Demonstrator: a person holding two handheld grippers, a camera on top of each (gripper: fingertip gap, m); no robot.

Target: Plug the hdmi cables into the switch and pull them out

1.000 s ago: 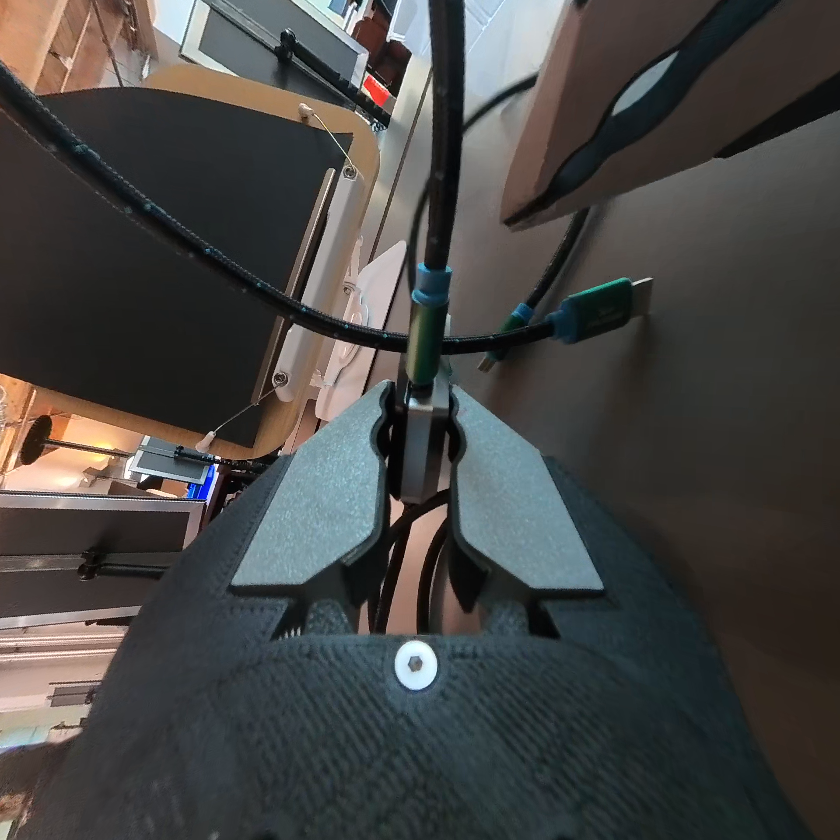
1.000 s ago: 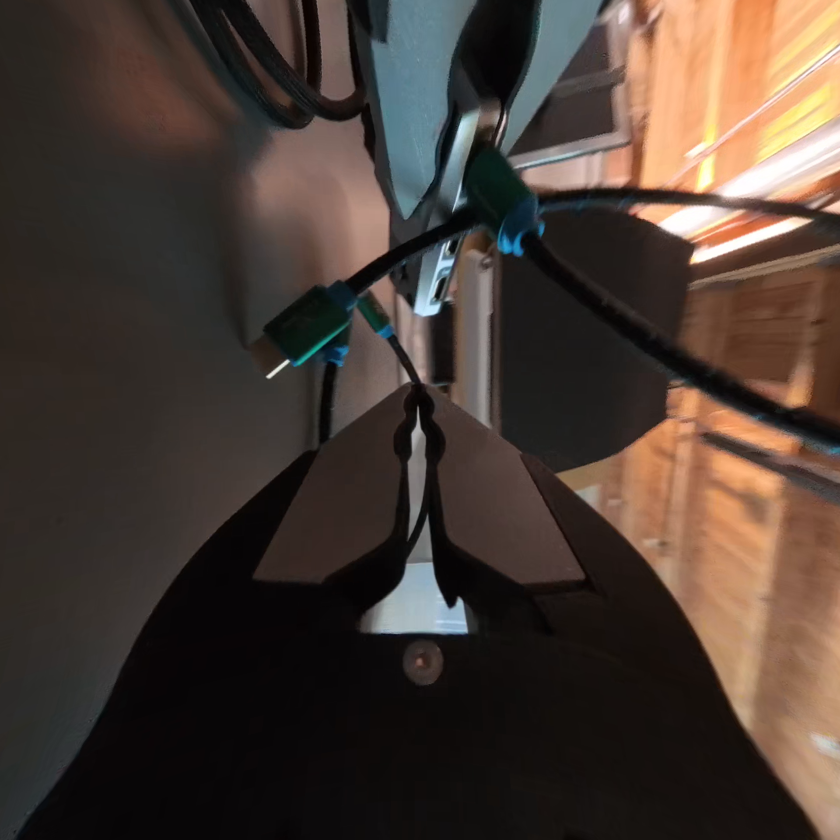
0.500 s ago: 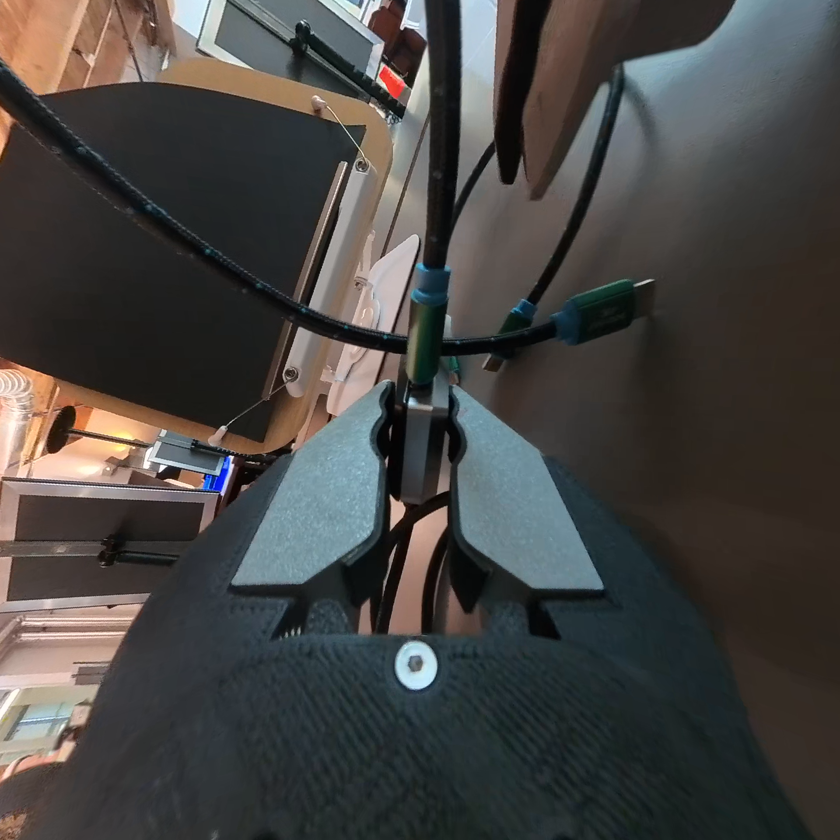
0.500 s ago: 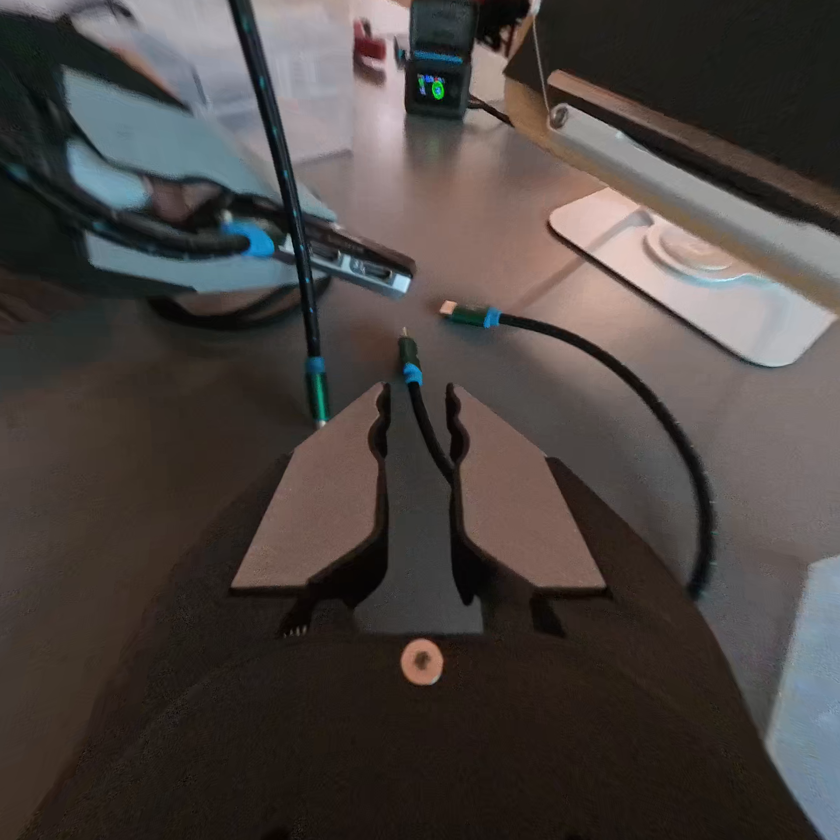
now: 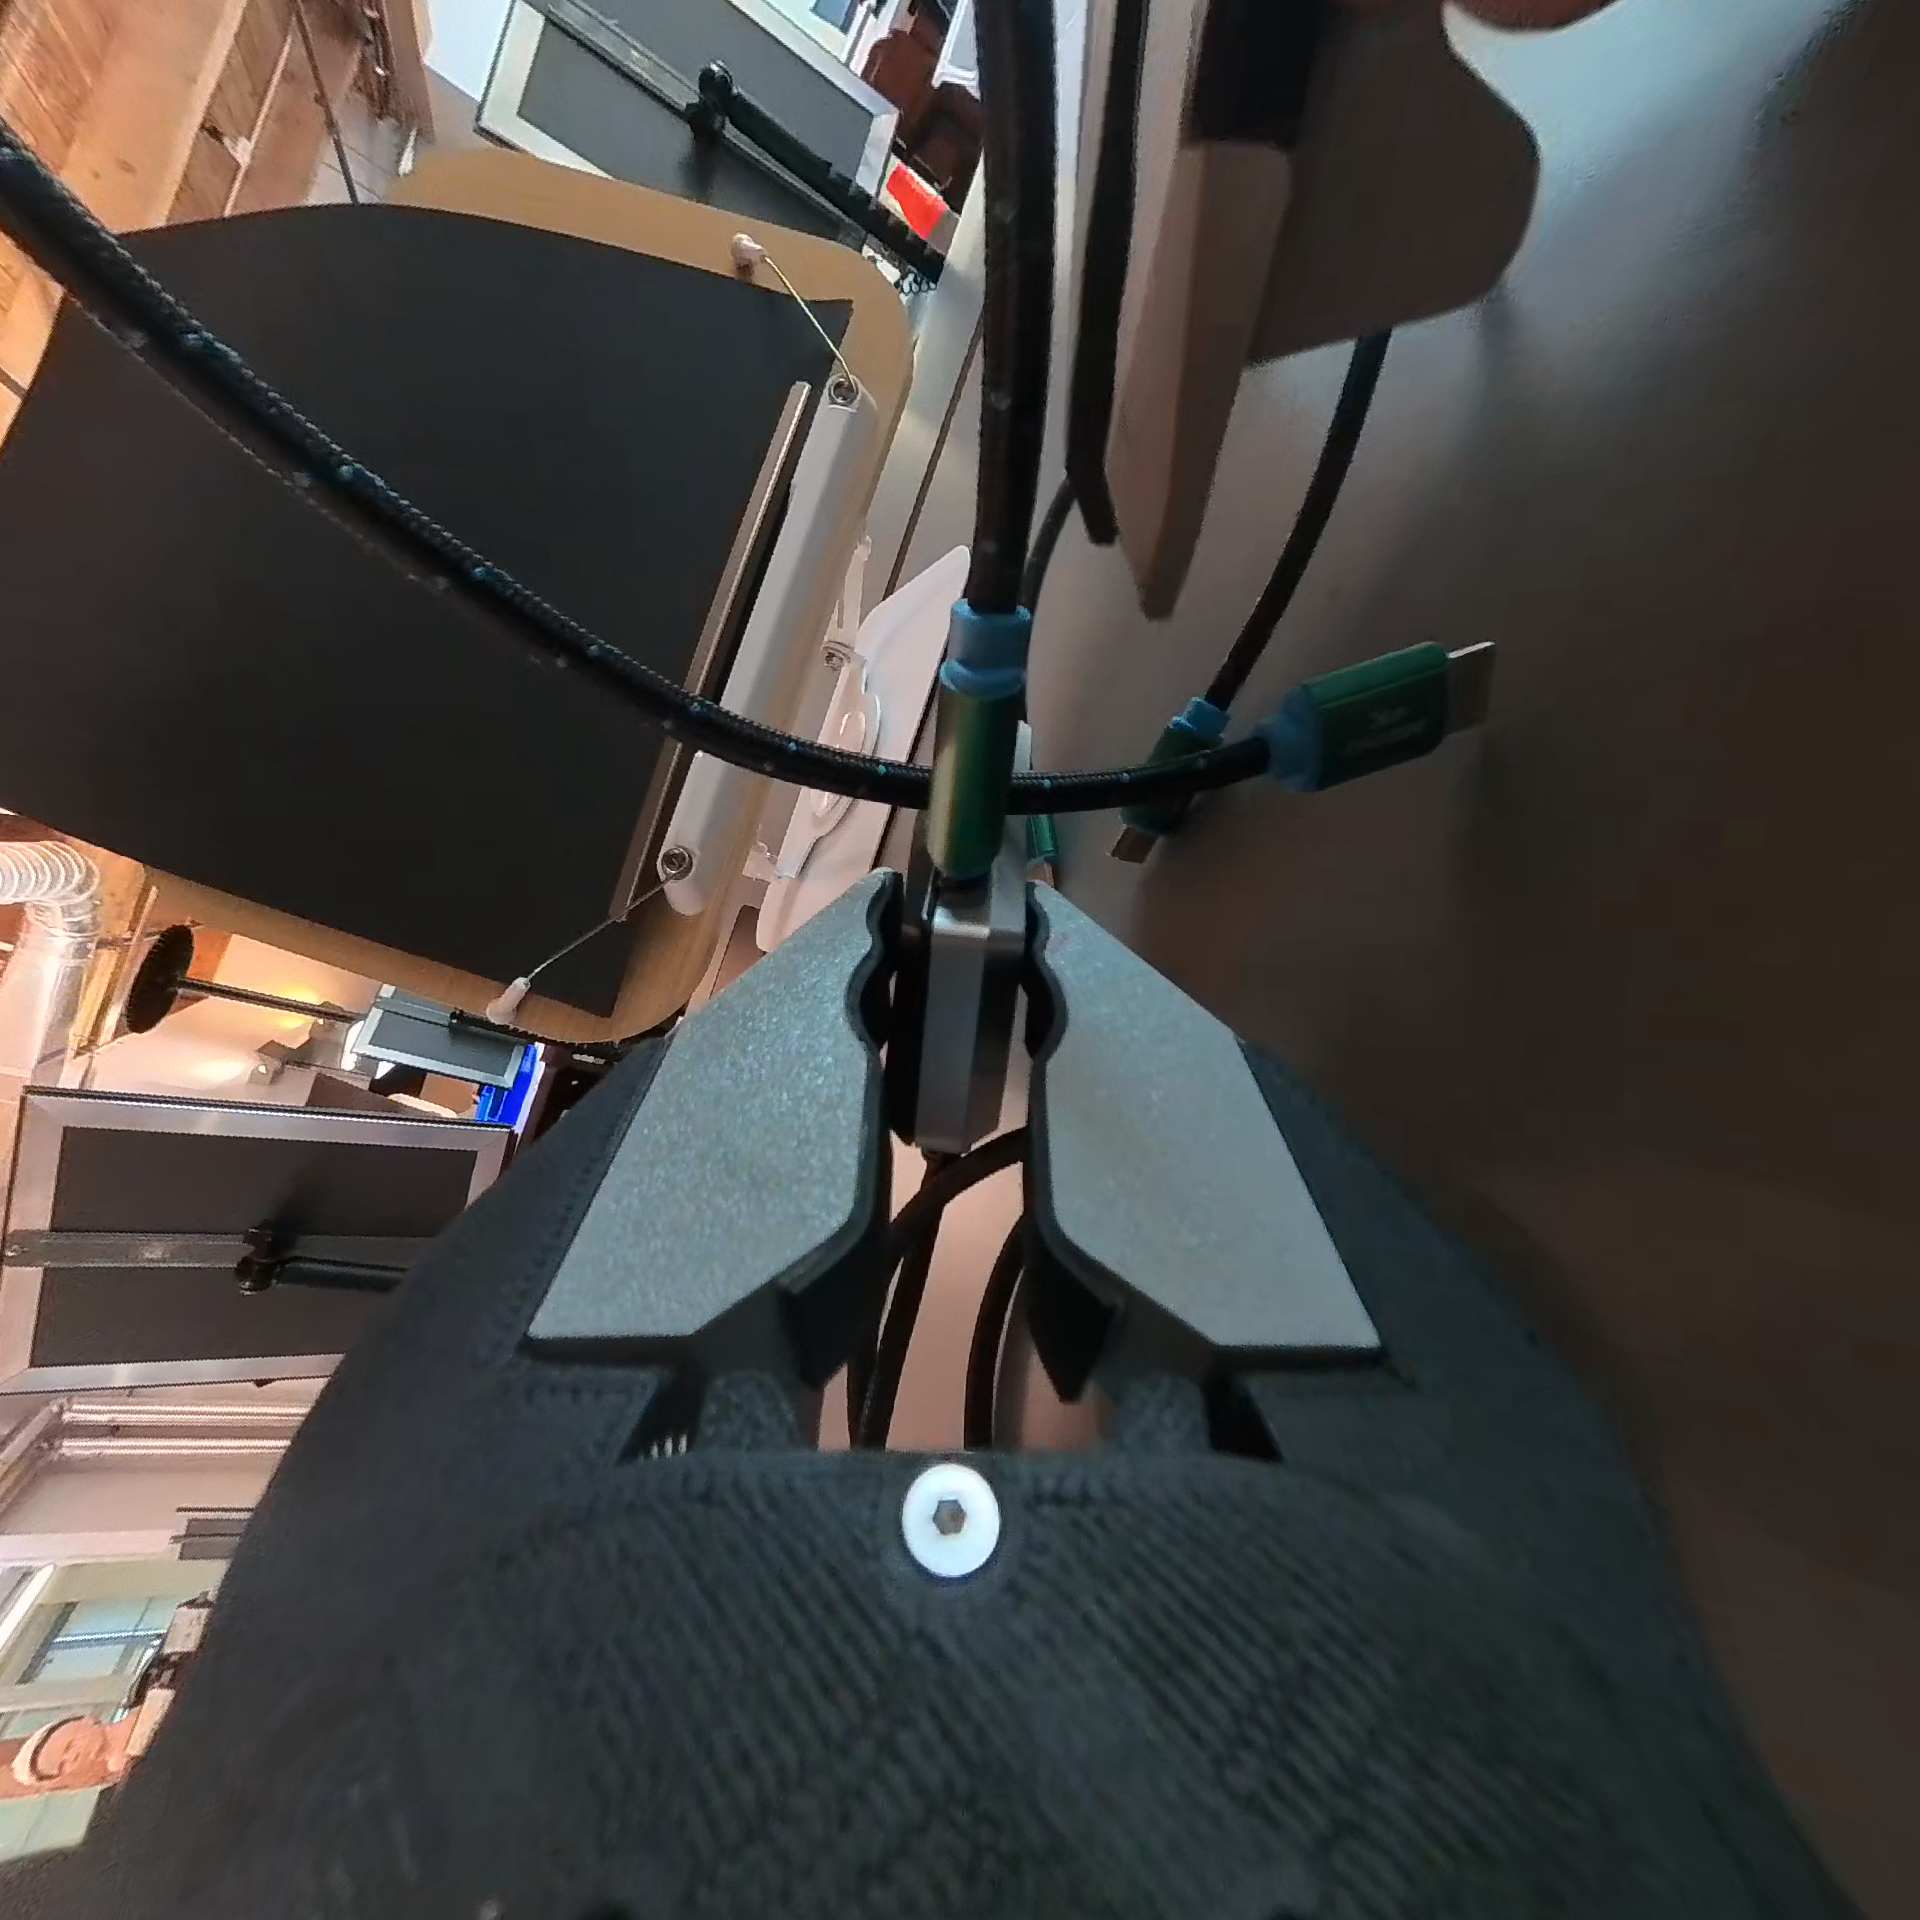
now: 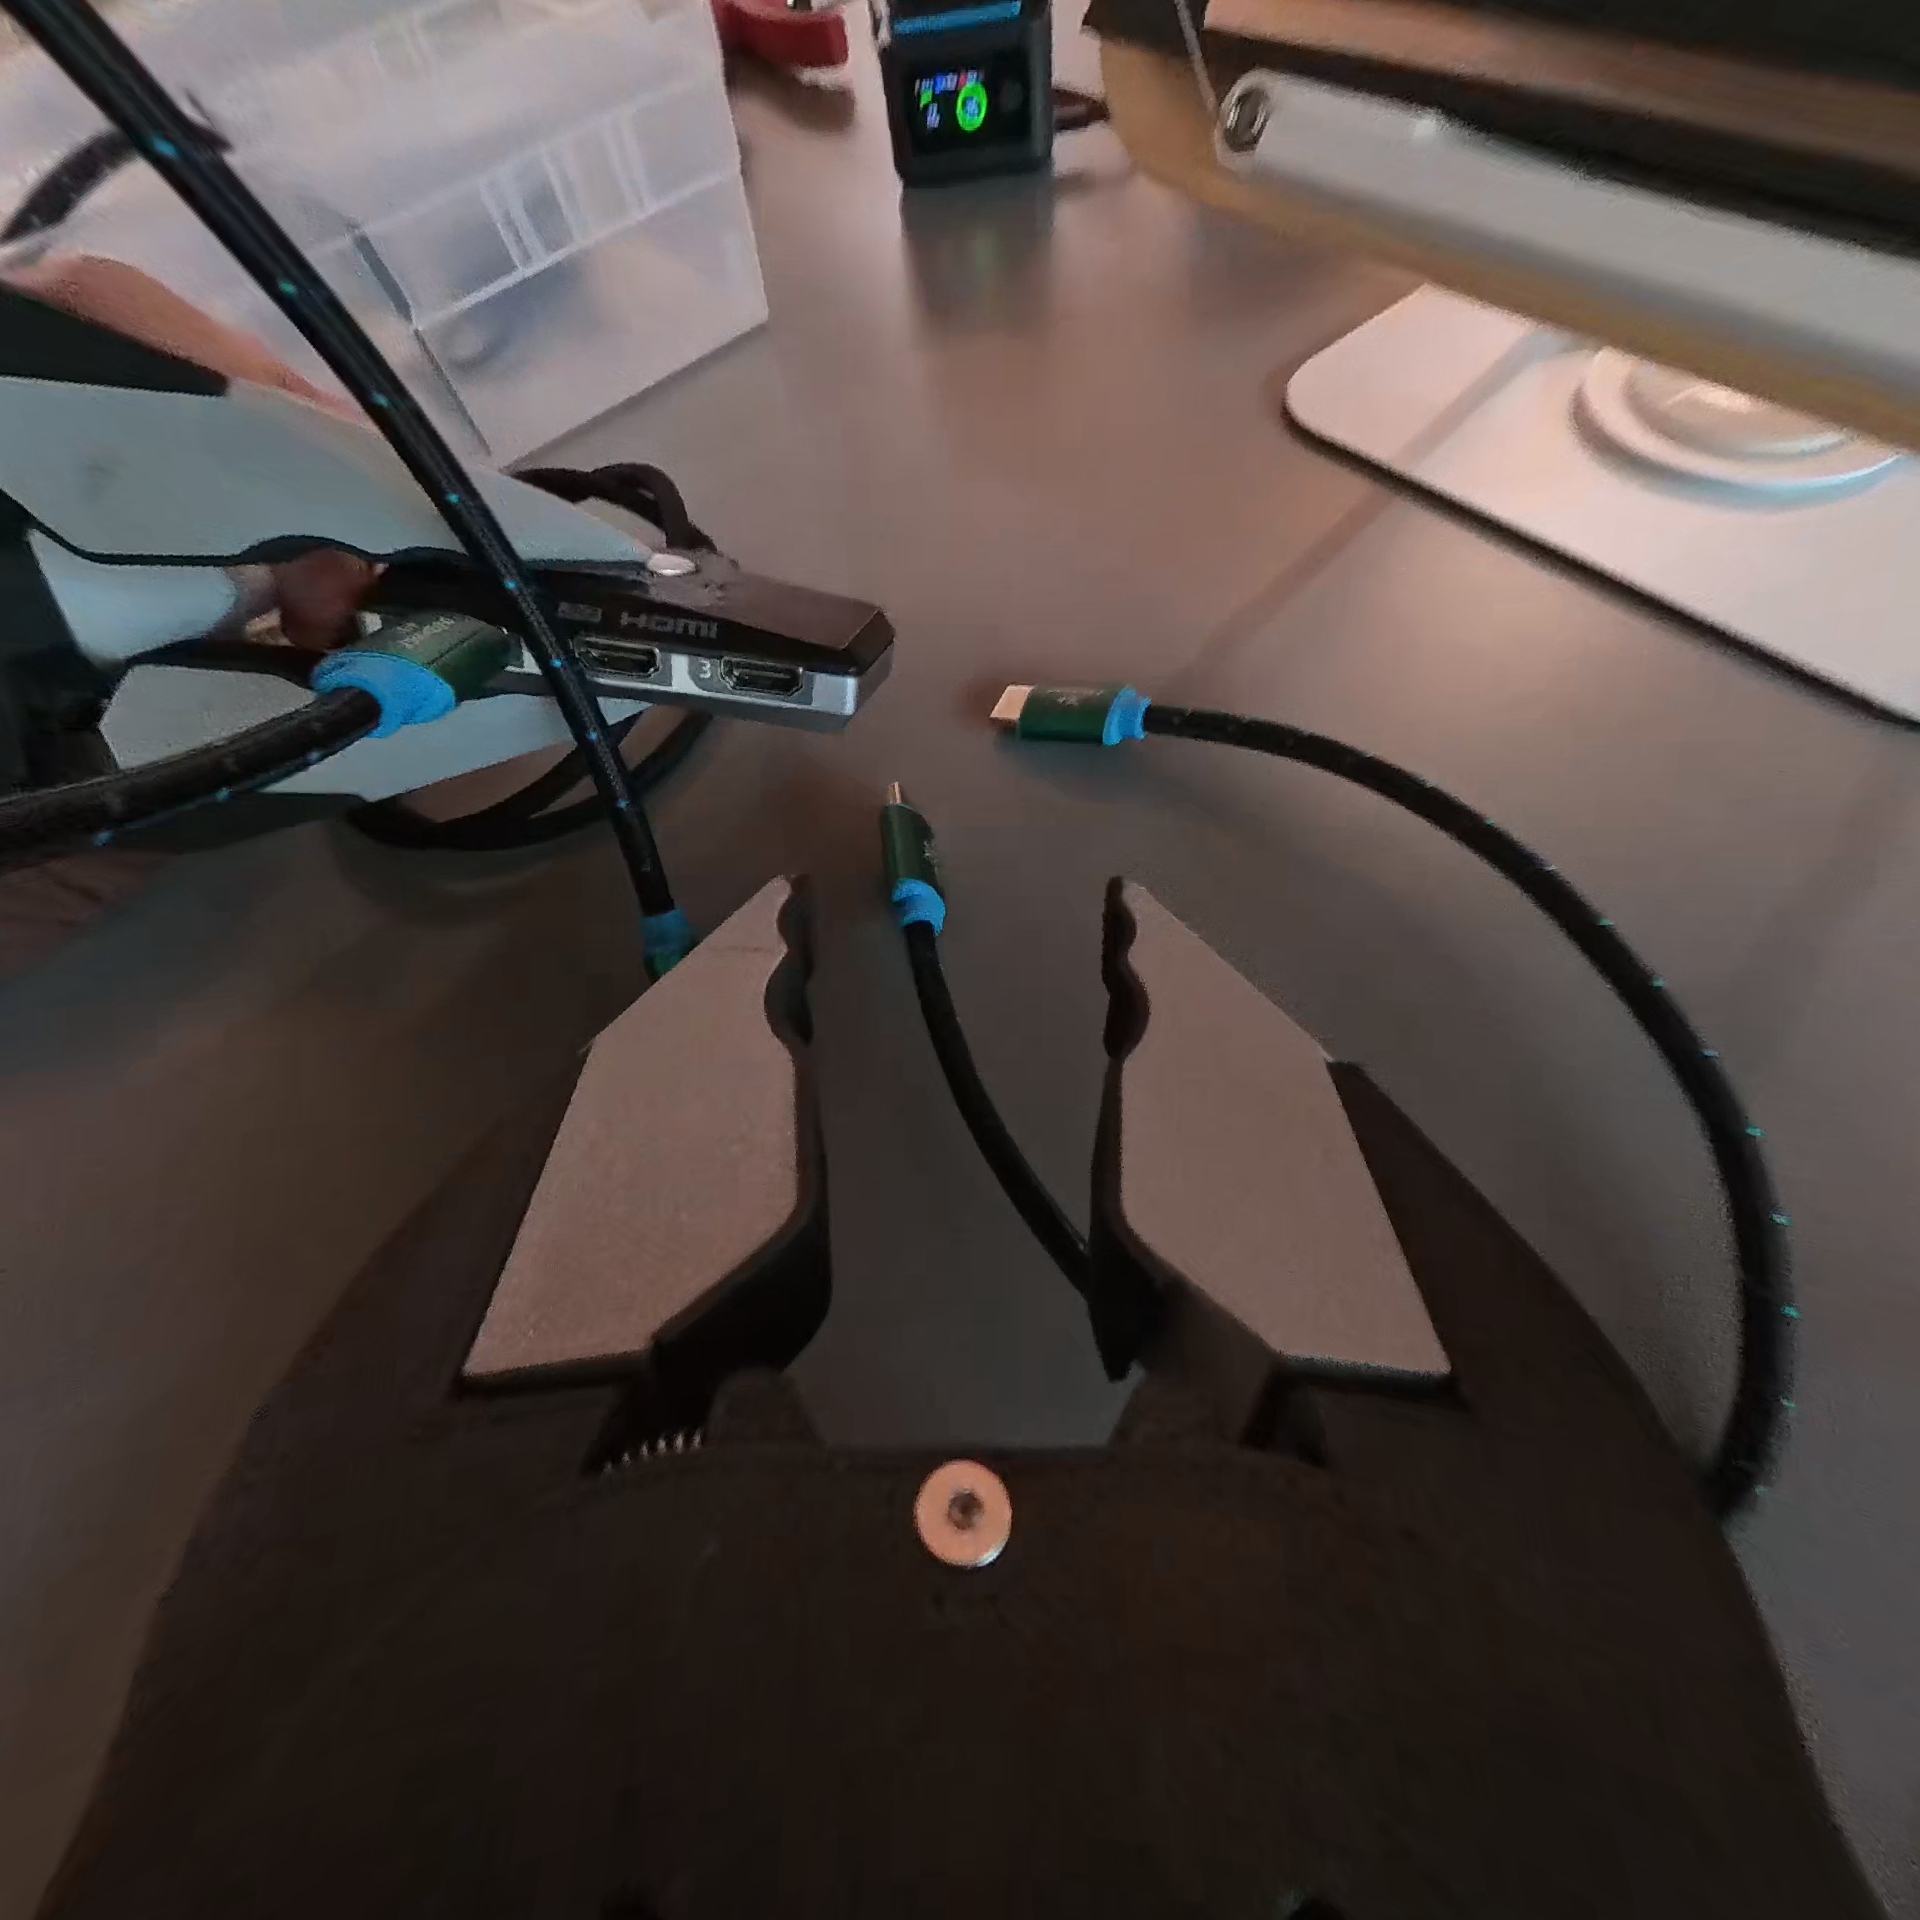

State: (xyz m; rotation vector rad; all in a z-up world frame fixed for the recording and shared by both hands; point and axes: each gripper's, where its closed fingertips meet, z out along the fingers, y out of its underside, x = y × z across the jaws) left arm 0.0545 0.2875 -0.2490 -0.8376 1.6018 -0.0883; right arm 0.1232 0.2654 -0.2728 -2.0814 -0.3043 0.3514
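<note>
Left gripper (image 5: 961, 935) is clamped on the switch (image 5: 956, 1023): both pads press its flat faces, and it's held edge-on, off the tabletop (image 6: 1195, 520). One green HDMI plug (image 5: 971, 774) with a blue collar is seated in the switch; the right wrist view shows two ports (image 6: 686, 665) beside it empty. Right gripper (image 6: 956, 914) is spread wide, gripping nothing, low over the tabletop. A loose green plug (image 6: 909, 847) lies on the tabletop just ahead of its fingertips, its cable running back between them without touching either. A second loose plug (image 6: 1070, 712) lies farther out, towards the monitor stand base (image 6: 1558, 488). A third cable end (image 6: 665, 935) is down beside the right gripper's left finger.
</note>
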